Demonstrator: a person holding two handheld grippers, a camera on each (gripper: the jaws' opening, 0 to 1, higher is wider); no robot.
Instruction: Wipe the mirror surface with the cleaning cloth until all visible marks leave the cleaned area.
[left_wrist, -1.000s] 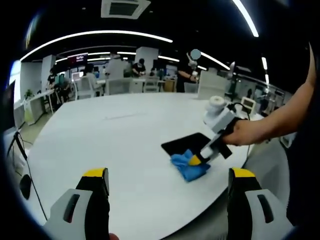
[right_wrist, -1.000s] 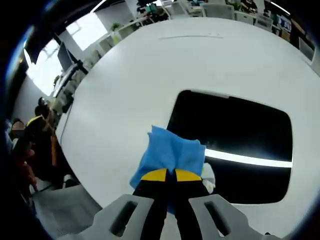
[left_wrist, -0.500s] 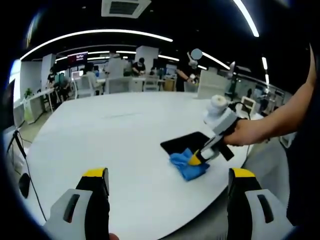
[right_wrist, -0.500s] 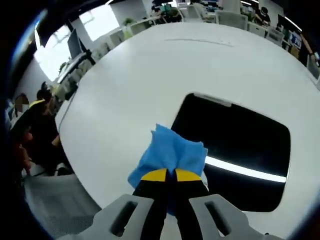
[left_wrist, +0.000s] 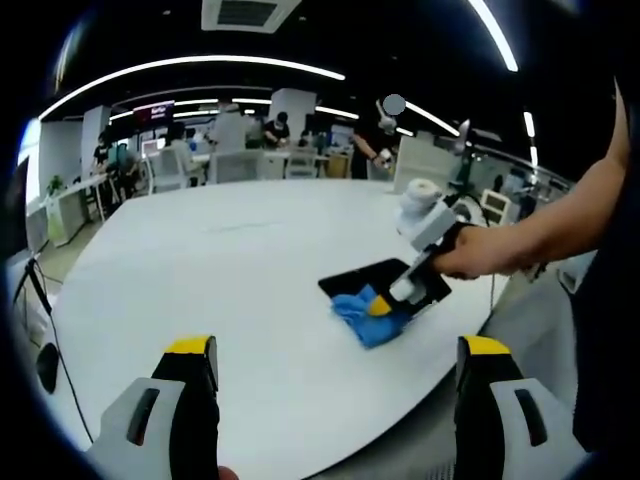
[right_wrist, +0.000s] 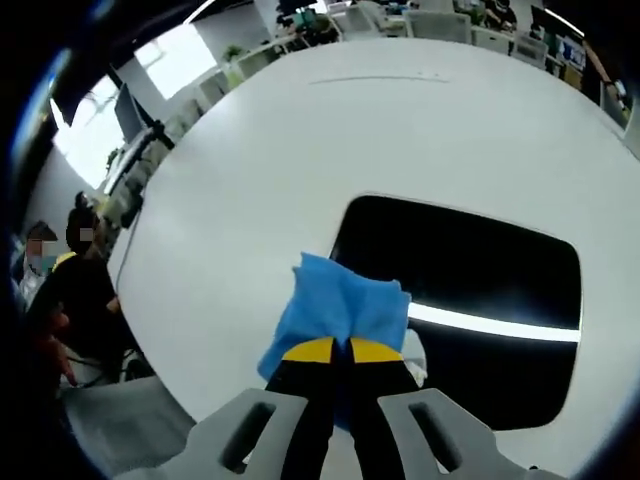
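A person's bare forearm reaches in from the right of the left gripper view, the hand (left_wrist: 470, 262) wrapped around the right gripper (left_wrist: 380, 306), which angles down toward a round white table (left_wrist: 200, 270). Its yellow-tipped jaws are clenched on a blue cleaning cloth (right_wrist: 340, 310), pressing it at the near left corner of the mirror (right_wrist: 470, 300). The mirror is a dark rectangle with rounded corners lying flat on the table, reflecting a bright strip of ceiling light. In the right gripper view the cloth overlaps the mirror's near left edge, partly on glass and partly on tabletop. A small pale patch sits on the glass just right of the jaws; what it is cannot be told.

The left gripper (left_wrist: 330, 400) hovers well apart from the mirror, its two jaws spread wide with nothing between them.

The mirror lies near the table's right edge in the left gripper view, close to the rim. Wide bare tabletop stretches to the left and beyond it. A seated person (right_wrist: 75, 300) is off the table's left side, and an office with desks and chairs lies behind.
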